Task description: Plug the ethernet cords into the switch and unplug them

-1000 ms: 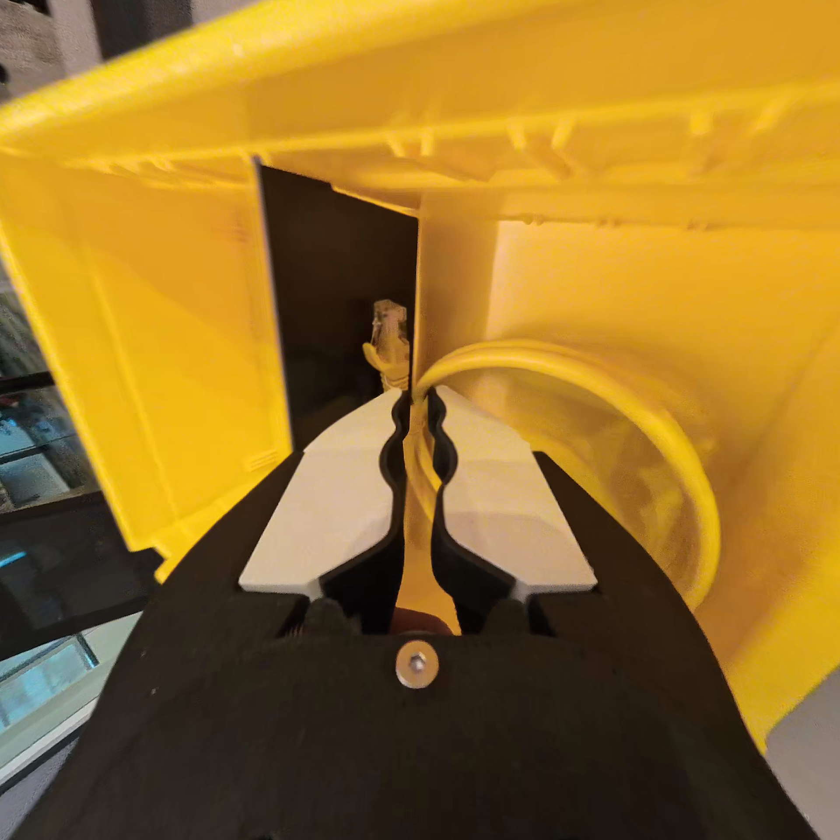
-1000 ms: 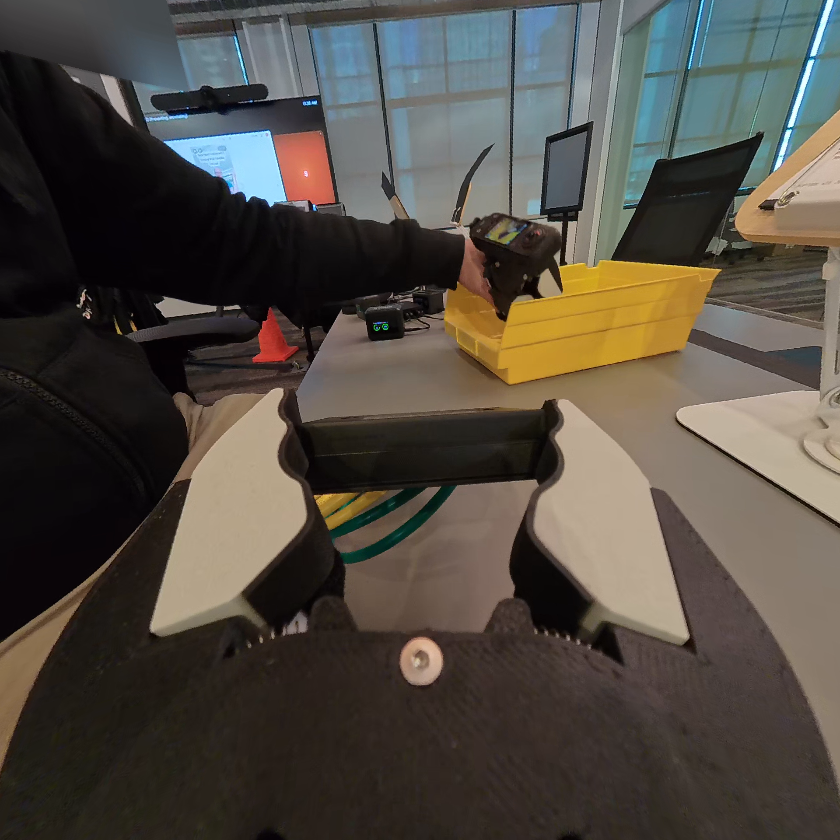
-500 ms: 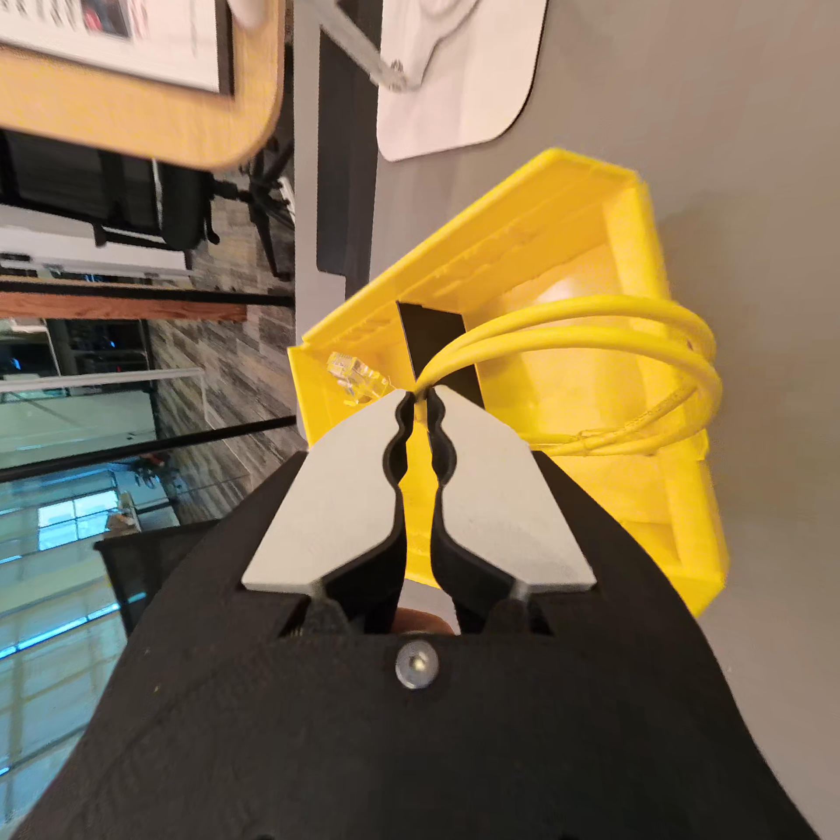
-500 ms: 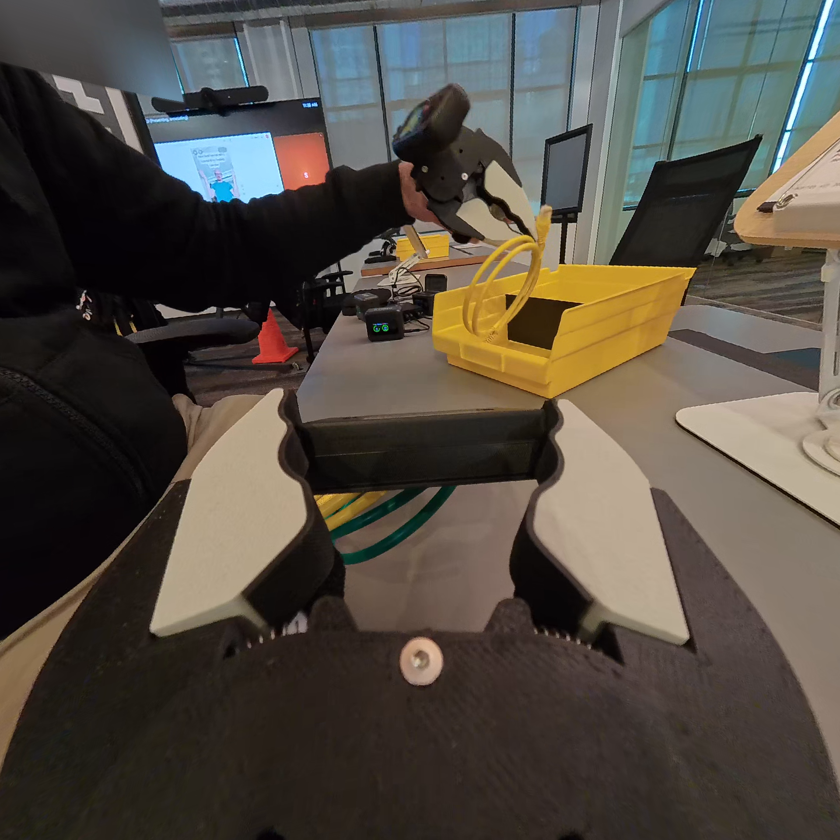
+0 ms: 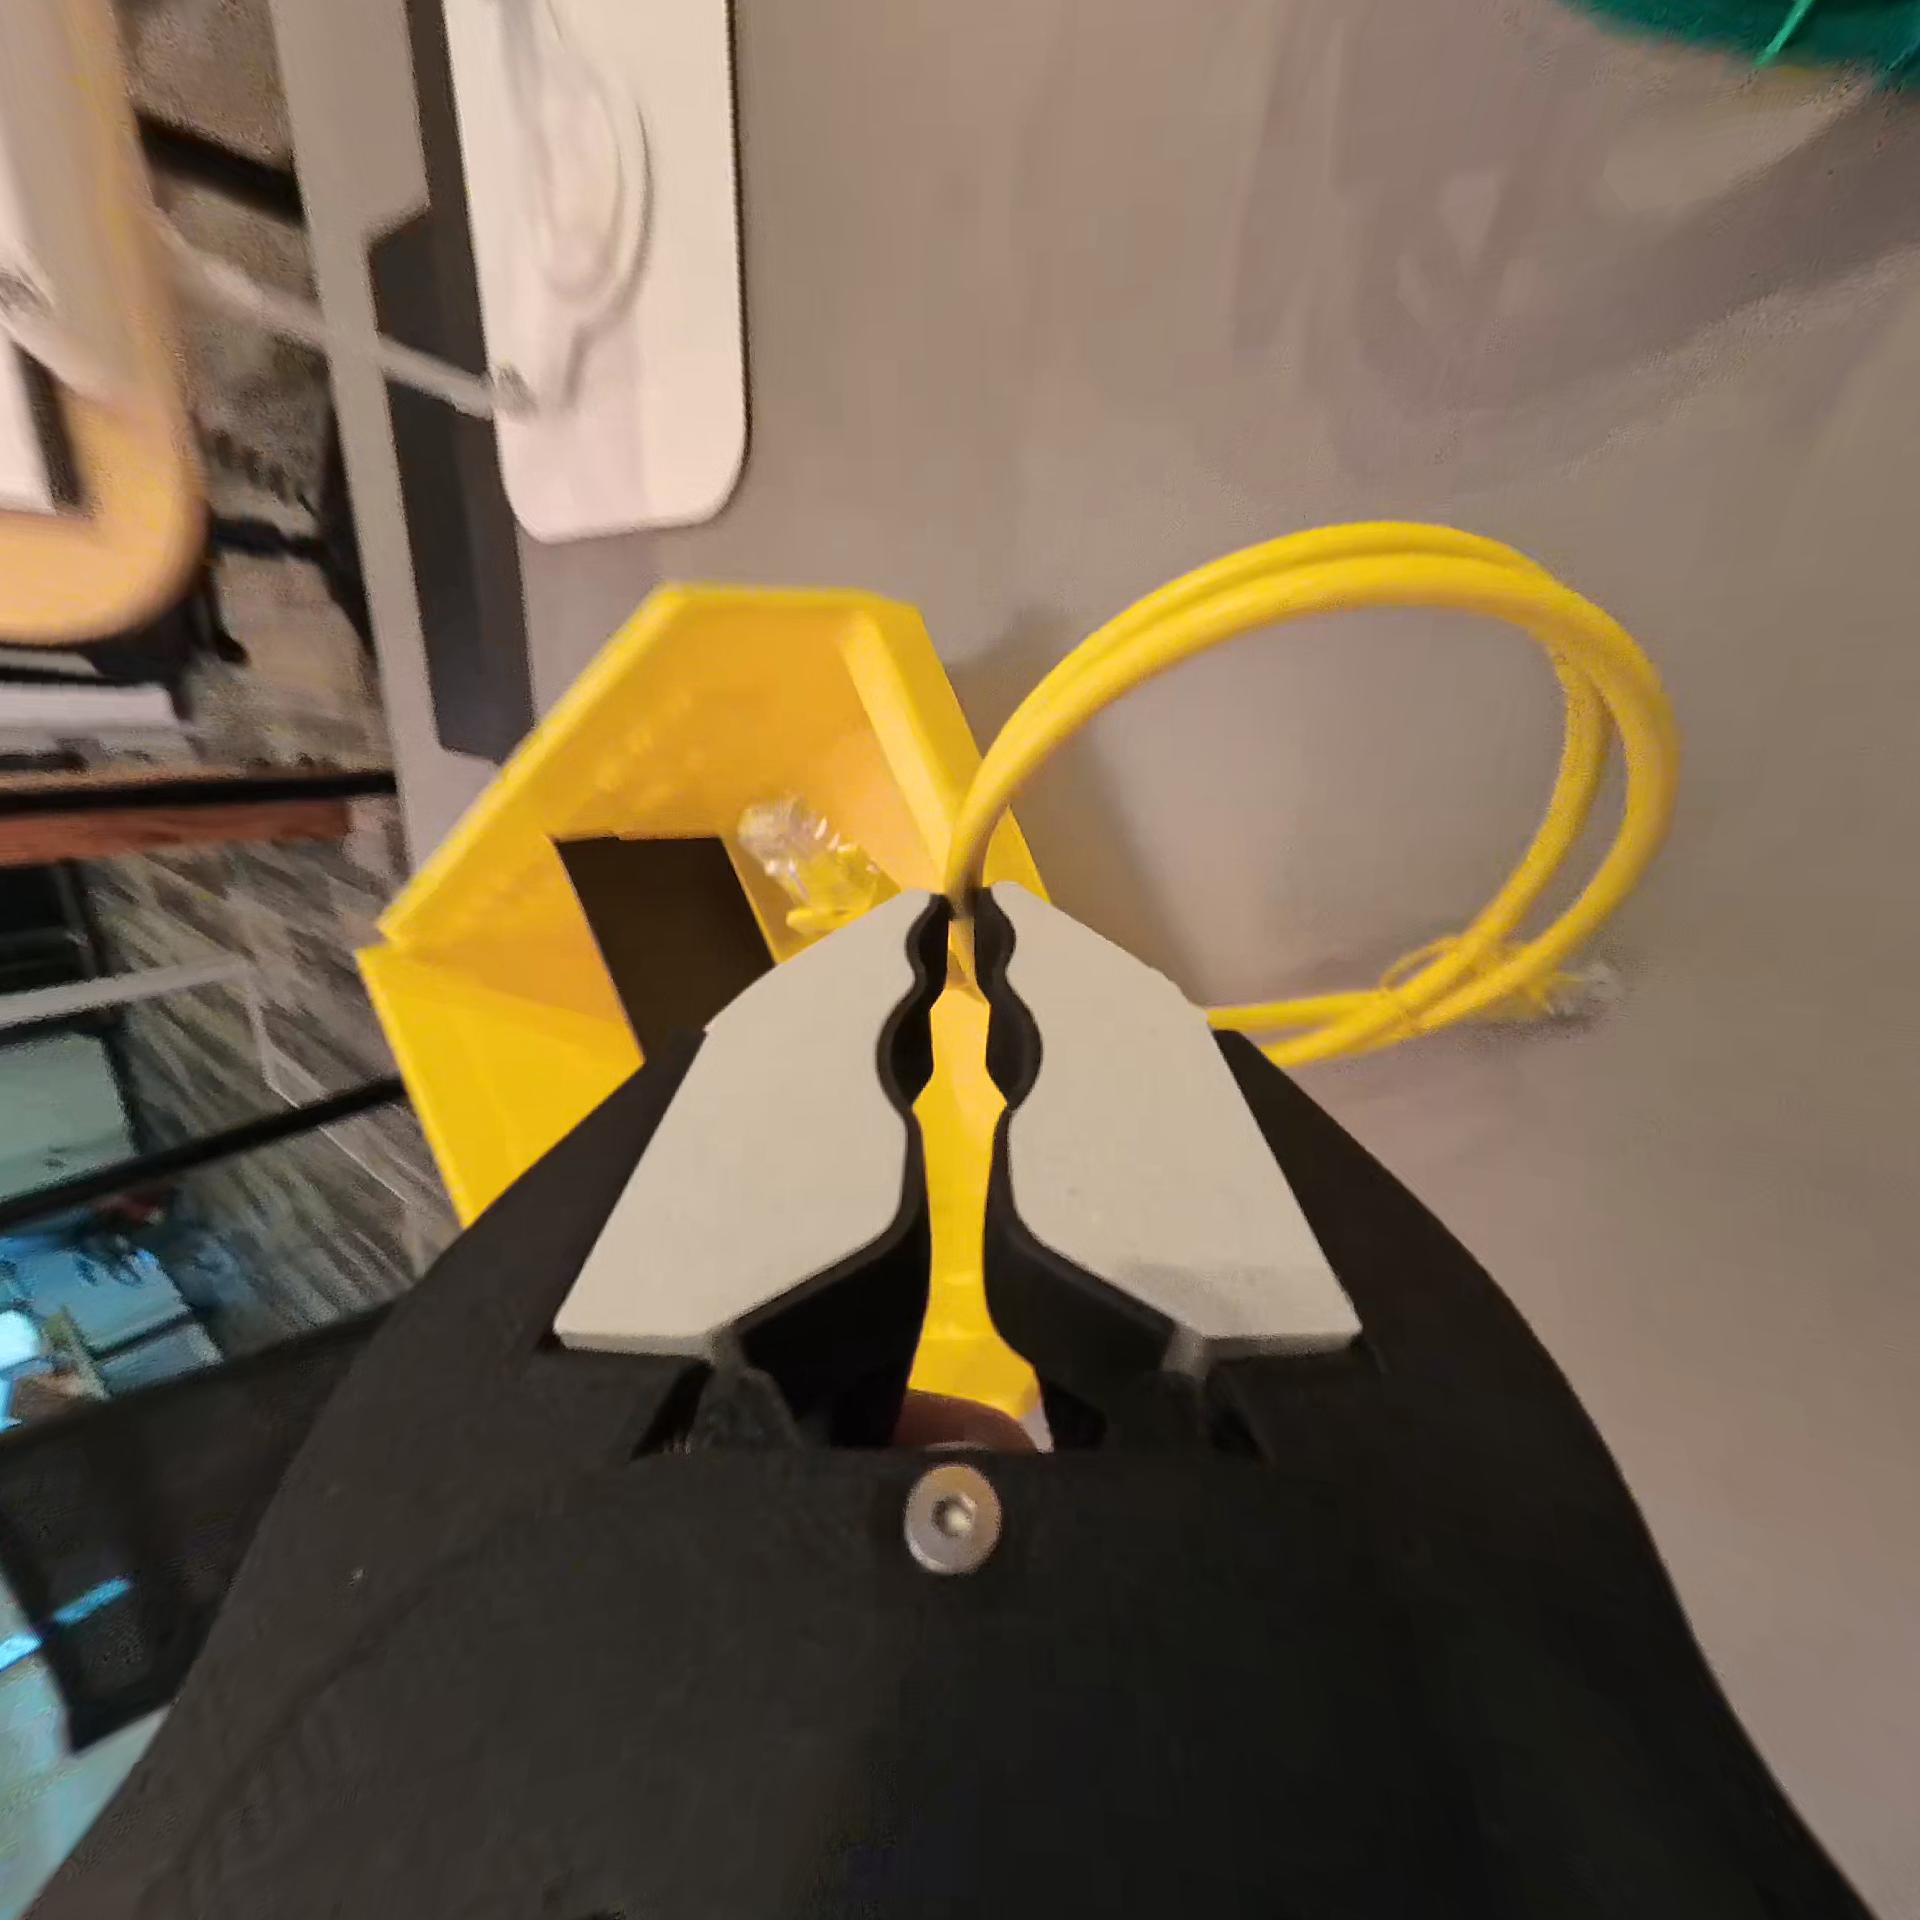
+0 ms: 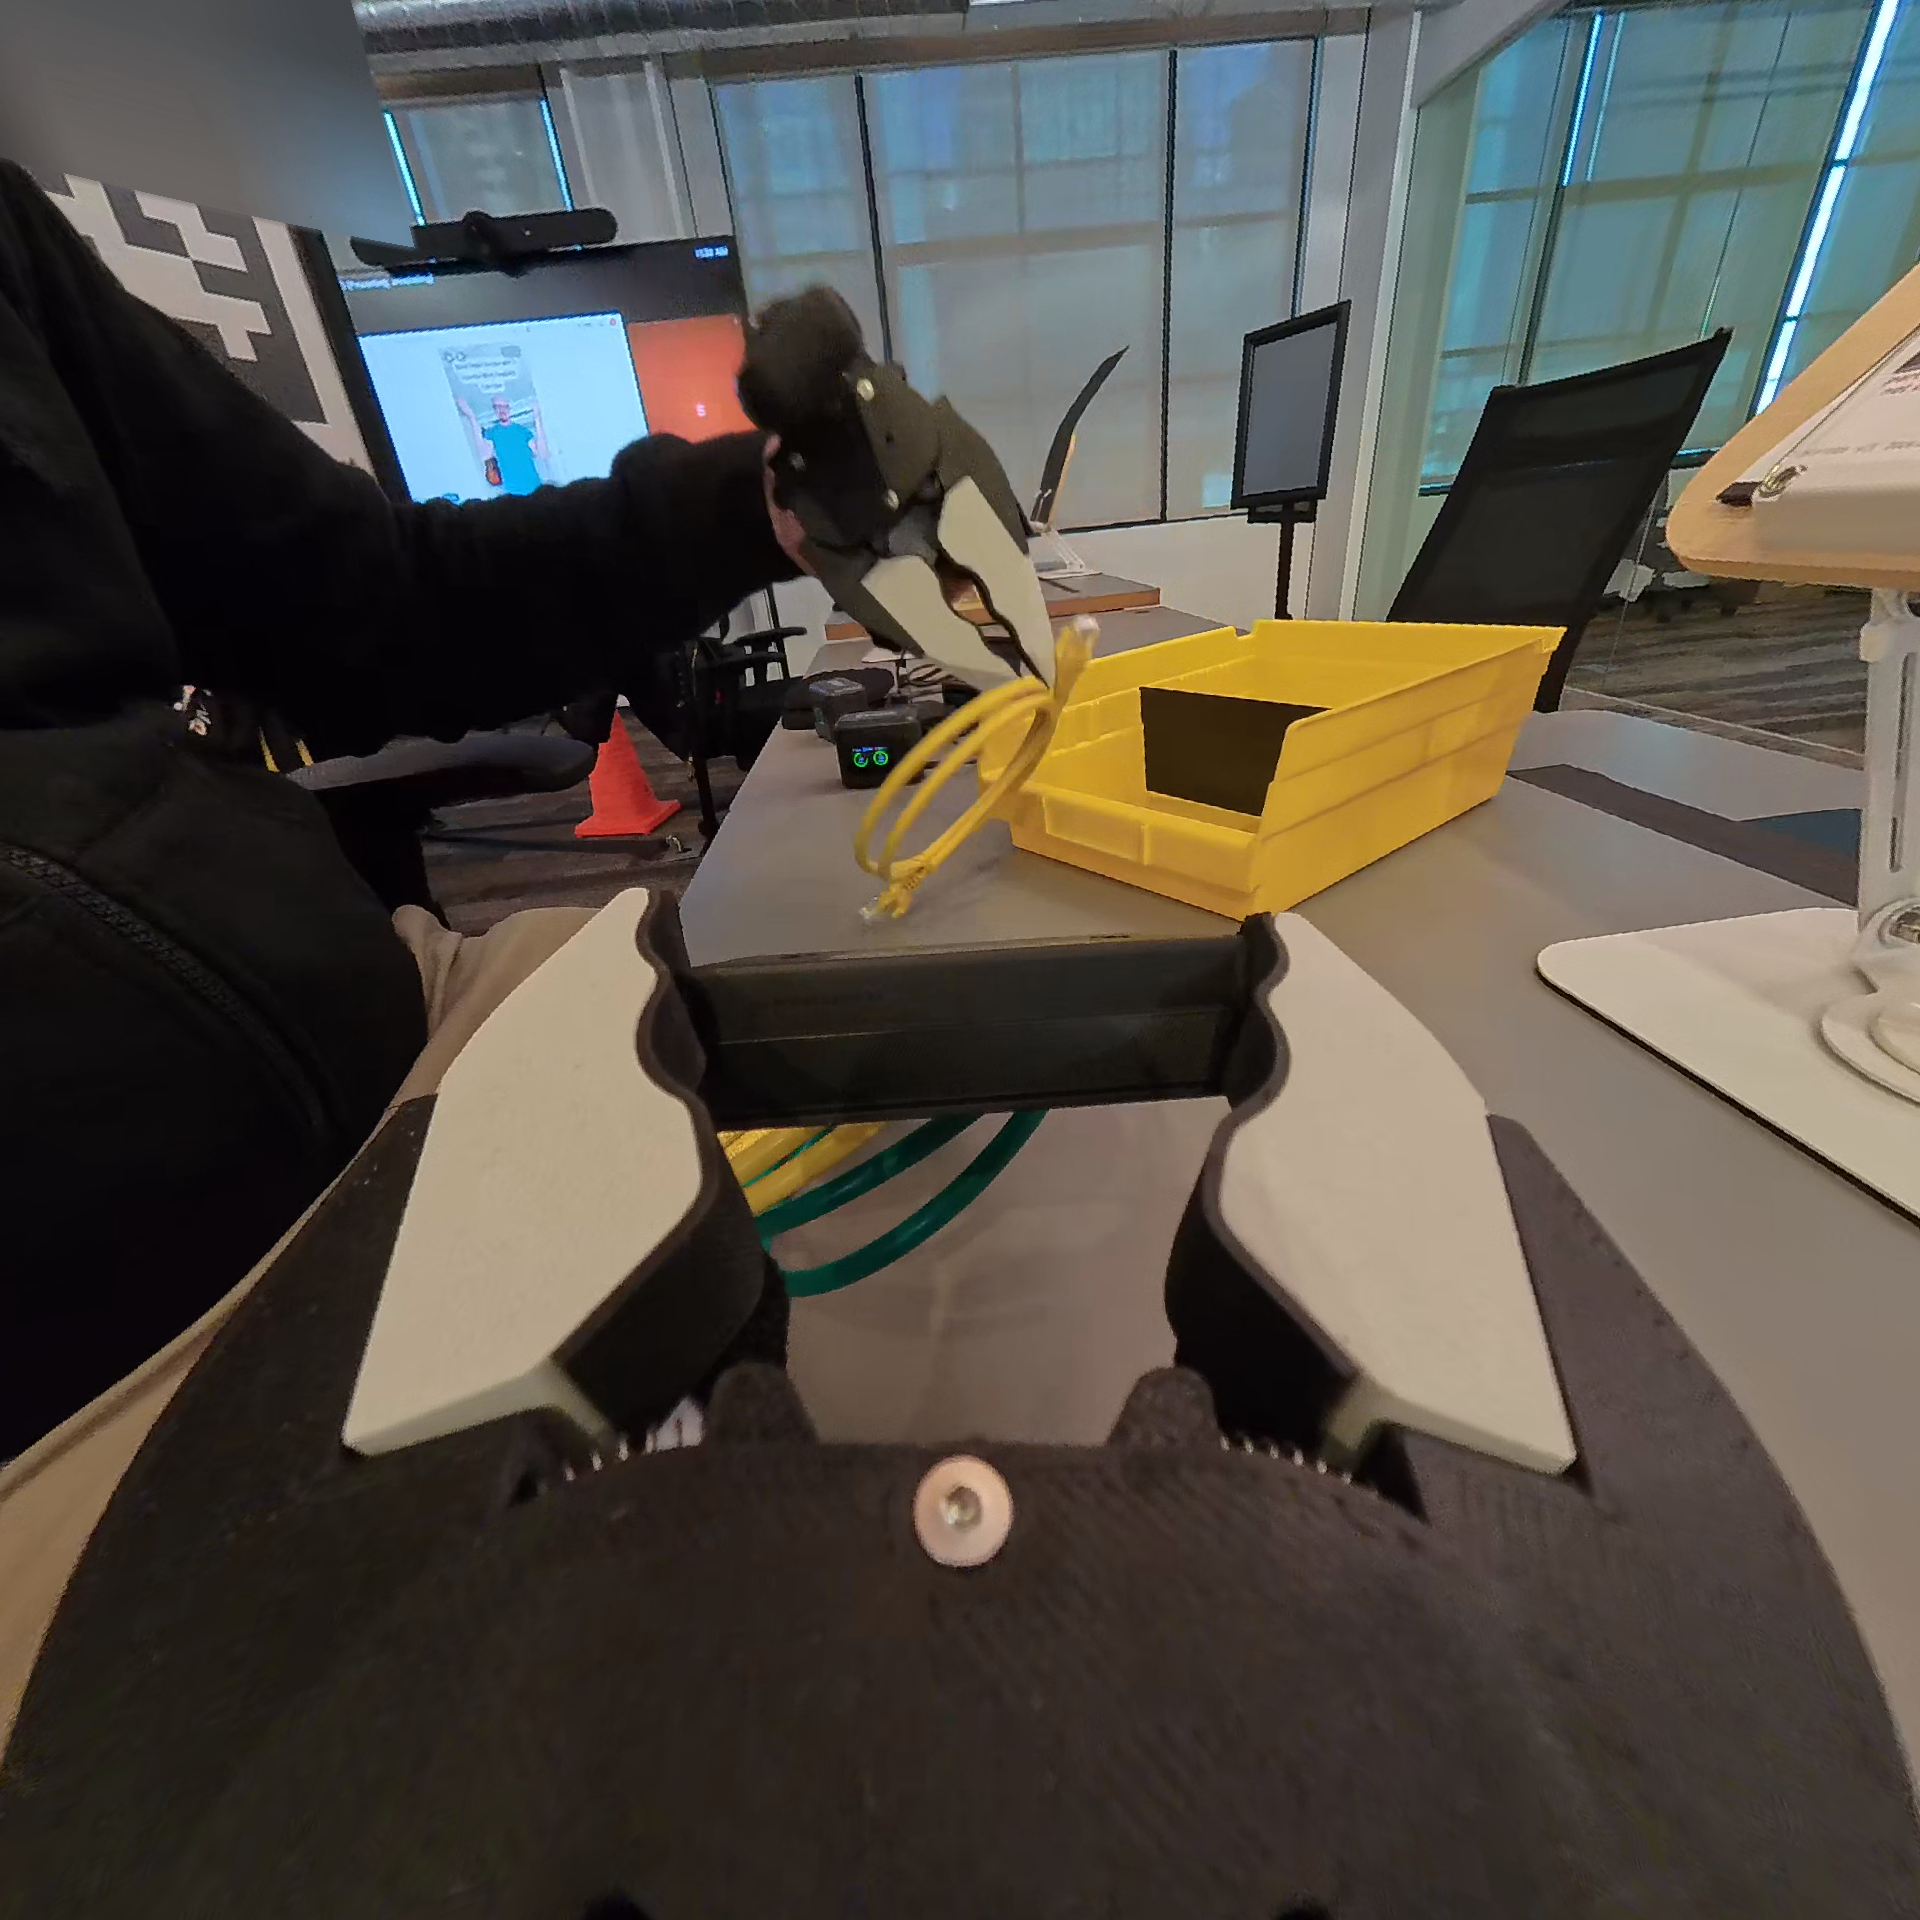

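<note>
- Now lifted clear of the yellow bin (image 5: 665, 727), the yellow ethernet cord (image 5: 1351, 561) hangs pinched between the left gripper (image 5: 961, 914) fingers.
- Right gripper (image 6: 961, 1023) fingers, spread wide, clamp the black switch (image 6: 966, 1023); plugging can follow.

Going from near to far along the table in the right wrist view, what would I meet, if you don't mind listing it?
Right claw shut on the black switch → free plug of the yellow cord → yellow bin → black chair.
</note>
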### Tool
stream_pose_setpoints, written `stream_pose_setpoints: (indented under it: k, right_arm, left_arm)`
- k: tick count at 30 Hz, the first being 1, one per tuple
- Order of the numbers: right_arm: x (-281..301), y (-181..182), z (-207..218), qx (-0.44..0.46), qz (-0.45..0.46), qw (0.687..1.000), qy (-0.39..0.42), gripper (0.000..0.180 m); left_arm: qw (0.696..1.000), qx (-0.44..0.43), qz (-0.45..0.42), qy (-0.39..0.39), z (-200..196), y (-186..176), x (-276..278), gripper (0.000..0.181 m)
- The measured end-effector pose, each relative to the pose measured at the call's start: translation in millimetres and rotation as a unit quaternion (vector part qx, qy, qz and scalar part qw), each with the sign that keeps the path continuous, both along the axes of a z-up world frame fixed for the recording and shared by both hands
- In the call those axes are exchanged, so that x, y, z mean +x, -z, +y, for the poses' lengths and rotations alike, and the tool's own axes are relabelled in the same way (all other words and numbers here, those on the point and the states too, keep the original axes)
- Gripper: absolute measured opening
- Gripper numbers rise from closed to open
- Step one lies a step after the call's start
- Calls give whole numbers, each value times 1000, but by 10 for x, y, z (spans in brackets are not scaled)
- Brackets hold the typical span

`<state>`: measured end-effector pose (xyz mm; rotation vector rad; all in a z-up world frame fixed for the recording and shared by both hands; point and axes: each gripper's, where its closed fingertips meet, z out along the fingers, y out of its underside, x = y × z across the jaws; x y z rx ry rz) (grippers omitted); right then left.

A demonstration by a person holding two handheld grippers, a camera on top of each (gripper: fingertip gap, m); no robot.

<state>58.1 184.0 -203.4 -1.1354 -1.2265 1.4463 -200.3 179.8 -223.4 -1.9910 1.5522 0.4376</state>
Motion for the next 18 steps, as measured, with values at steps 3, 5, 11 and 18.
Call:
stream_pose_setpoints:
  k: [3,5,11,18]
  right_arm:
    - [-3,1,-17,2,-1,1000,-3,100]
    - [-4,1,-18,2,-1,1000,-3,100]
    - [-5,3,-16,1,0,1000,-3,100]
    - [-7,12,-15,0,-2,1000,-4,100]
  left_arm:
    - [998,-18,-14,-50,7,226,-387,4]
    - [996,-28,-27,-79,-11,293,-613,4]
    - [990,-9,-1,-139,-30,217,-1197,4]
    - [983,10,45,-178,-35,130,-1570,4]
